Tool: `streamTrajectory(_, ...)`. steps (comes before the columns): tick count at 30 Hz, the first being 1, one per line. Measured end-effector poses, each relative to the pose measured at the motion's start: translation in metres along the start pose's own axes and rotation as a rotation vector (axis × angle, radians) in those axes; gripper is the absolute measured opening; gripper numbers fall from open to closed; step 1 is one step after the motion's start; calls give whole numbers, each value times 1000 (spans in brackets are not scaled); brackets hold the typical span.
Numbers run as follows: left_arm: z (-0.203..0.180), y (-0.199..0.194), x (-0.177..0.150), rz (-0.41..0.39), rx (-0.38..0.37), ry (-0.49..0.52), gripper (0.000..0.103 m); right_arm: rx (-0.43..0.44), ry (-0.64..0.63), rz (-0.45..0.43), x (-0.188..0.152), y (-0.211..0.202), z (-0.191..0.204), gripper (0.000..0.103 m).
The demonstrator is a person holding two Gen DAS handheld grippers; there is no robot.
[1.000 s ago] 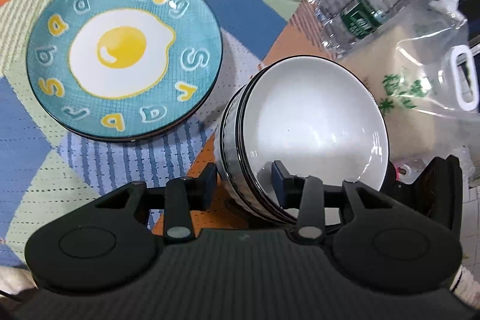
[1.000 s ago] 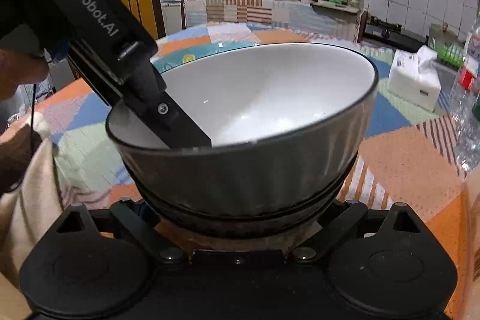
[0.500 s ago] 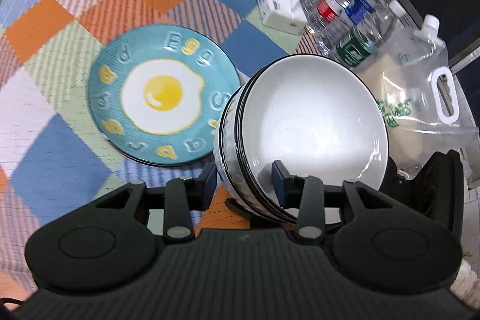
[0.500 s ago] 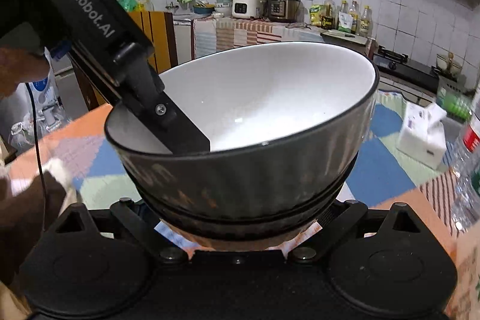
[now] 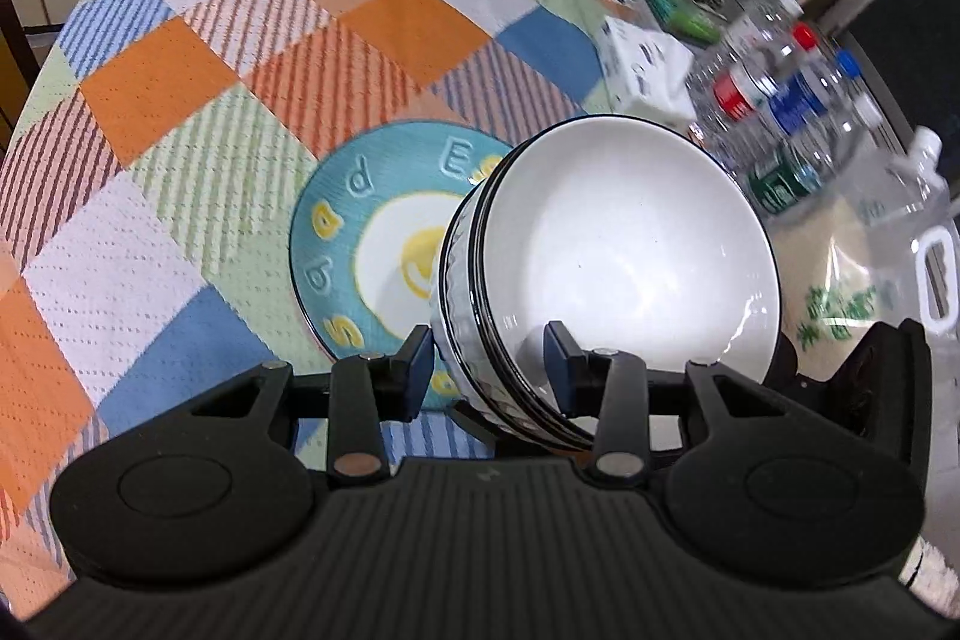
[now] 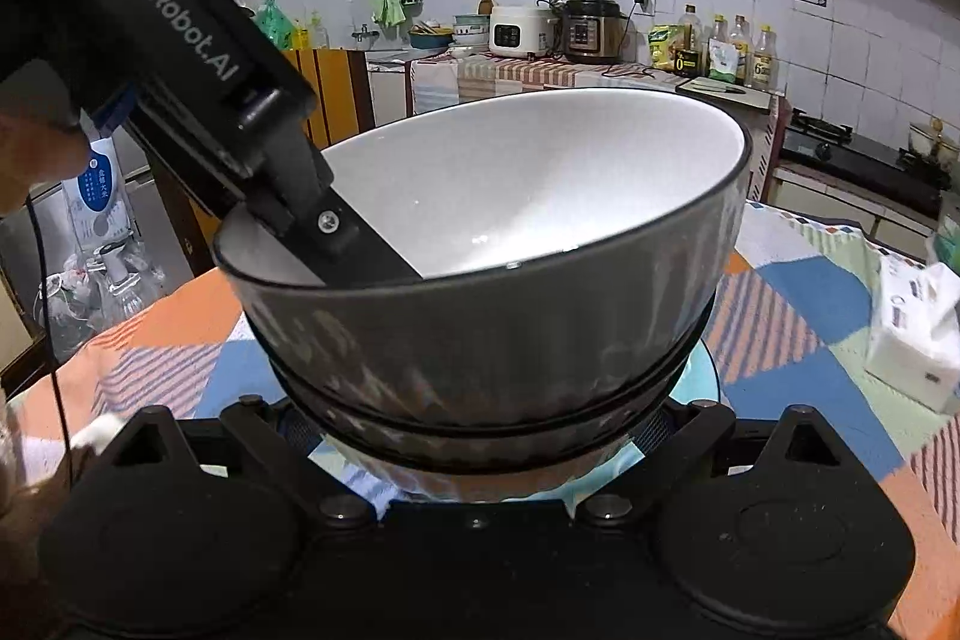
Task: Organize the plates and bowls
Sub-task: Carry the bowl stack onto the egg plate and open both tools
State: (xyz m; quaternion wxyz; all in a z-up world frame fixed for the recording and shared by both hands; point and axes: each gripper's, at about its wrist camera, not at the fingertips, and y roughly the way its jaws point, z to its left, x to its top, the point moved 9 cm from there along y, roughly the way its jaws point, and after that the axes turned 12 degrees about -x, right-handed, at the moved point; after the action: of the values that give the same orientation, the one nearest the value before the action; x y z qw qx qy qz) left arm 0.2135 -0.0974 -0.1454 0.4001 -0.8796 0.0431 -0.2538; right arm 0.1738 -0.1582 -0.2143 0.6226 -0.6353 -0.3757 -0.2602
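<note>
A stack of bowls (image 5: 618, 250), white inside with ribbed grey walls and black rims, hangs tilted above the table. My left gripper (image 5: 486, 364) is shut on its near wall, with one finger inside the top bowl and one outside. In the right wrist view the same bowl stack (image 6: 540, 196) fills the middle. My right gripper (image 6: 480, 436) is shut on its lower part, a finger on each side, and the left gripper's finger (image 6: 360, 250) reaches in over the rim. A teal fried-egg plate (image 5: 360, 244) lies on the cloth, partly behind the stack, and the plate's edge (image 6: 696, 376) shows under the bowls.
A checked tablecloth (image 5: 180, 112) covers the table. A white tissue pack (image 5: 648, 64), several water bottles (image 5: 780, 100) and a clear bag with a handle (image 5: 888, 268) crowd the right side. A kitchen counter with cookers (image 6: 564, 28) stands beyond the table.
Both grippers rose with the bowl stack and moved across the table. The stack now overlaps the egg plate's right part, and the table looks farther below.
</note>
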Motion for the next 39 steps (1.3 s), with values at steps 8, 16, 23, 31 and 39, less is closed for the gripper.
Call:
streamTrajectory(8,20,25,21,-7,4,-22,38,-3,20,23,2,29,-8,99)
streamTrajectory(16,39,50,31,-19,-2,-47,38,-19,11,40,-2,56,-14,98)
streamTrajectory(23,52,64,29,-8,1,-99,38,-38,14,103,-9,69,-11,98)
streamTrajectory(31,54,66,28,-15,36,-63,38,-31,32,125,-12,76,-9,98)
streamTrajectory(39,56,67,24,-15,50,-60,38,-48,-27,113,-14,77,-4,98)
